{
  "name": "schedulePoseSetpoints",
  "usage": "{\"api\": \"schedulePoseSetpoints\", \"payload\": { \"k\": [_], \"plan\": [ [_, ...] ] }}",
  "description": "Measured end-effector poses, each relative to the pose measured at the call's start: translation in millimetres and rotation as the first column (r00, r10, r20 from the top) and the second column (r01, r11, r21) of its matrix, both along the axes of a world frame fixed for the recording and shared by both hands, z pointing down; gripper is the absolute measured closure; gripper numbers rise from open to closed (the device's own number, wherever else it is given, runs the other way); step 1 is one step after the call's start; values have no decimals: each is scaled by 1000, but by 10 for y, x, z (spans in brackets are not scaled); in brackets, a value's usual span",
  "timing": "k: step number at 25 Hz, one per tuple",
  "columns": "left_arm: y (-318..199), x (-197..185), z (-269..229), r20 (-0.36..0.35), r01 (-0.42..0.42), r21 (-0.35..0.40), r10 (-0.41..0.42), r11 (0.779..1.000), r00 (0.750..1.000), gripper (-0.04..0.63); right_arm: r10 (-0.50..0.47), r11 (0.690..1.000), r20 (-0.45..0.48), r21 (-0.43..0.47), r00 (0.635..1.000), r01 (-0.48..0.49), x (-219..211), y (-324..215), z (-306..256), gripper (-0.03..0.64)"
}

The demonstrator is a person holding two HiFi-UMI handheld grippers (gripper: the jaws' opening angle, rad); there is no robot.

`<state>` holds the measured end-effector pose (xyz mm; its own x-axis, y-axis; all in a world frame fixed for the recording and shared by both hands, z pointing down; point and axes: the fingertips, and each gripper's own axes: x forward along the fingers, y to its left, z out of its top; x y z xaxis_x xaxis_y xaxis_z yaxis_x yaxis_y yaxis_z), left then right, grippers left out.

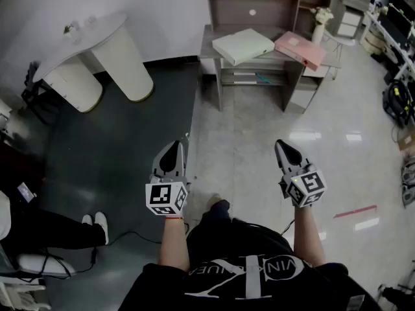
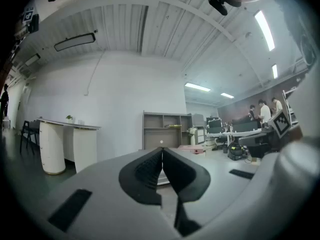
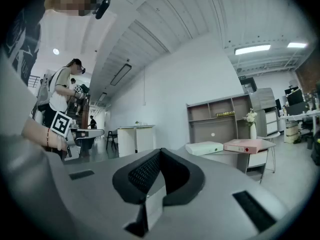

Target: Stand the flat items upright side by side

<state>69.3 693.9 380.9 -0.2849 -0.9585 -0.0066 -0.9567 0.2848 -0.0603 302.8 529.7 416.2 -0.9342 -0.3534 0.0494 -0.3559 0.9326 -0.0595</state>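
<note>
Head view: the person stands on the floor well short of the table [image 1: 209, 49], which is at the far side of the room. On it a pale box file [image 1: 243, 45] lies flat at the left. A pink box file [image 1: 300, 49] lies flat just beside it on the right. Neither is upright, so the task looks unstarted: both files have yet to be reached, tipped onto an edge and set side by side. The left gripper [image 1: 177, 145] and the right gripper [image 1: 283, 145] are held level in front of the body, pointing toward the table, and neither carries anything. Each gripper's cube shows square black-and-white markers. The pale lettering on the person's black shirt appears upside down and I cannot read it whole.

Left gripper view: the jaws are pressed together with nothing between them. Beyond them only the pink file's near edge shows on the distant table, in front of a grey shelf unit [image 2: 162, 128]. No writing can be read.

Right gripper view: the jaws here are also closed and empty. Both files show far off, flat on the table, the pale one at the left. The pink one has a small dark dot on its spine, with no legible label.
</note>
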Motion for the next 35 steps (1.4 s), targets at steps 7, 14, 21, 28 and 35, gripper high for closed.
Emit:
{"api": "schedulePoseSetpoints", "payload": {
  "k": [7, 14, 21, 28, 35],
  "plan": [
    [-51, 49, -64, -42, -14, 35, 16, 999, 999, 590, -8, 1000, 9, -1, 1000, 8, 67, -19, -21, 609],
    [-107, 192, 60, -60, -34, 14, 35, 999, 998, 589, 5, 1000, -13, -11, 1000, -5, 191, -45, 130, 609],
    [-338, -25, 95, -87, -18, 21, 19, 1000, 996, 515, 59, 997, 10, -49, 998, -59, 161, -395, 199, 572],
    [-1008, -435, 206, -133, -41, 36, 45, 999, 990, 512, 58, 997, 13, -52, 998, -58, -128, -914, 251, 518],
    [-1877, -937, 235, -186, -84, 29, 88, 996, 979, 512, 92, 992, -10, -90, 996, -93, -609, -1605, 269, 505]
  ]
}}
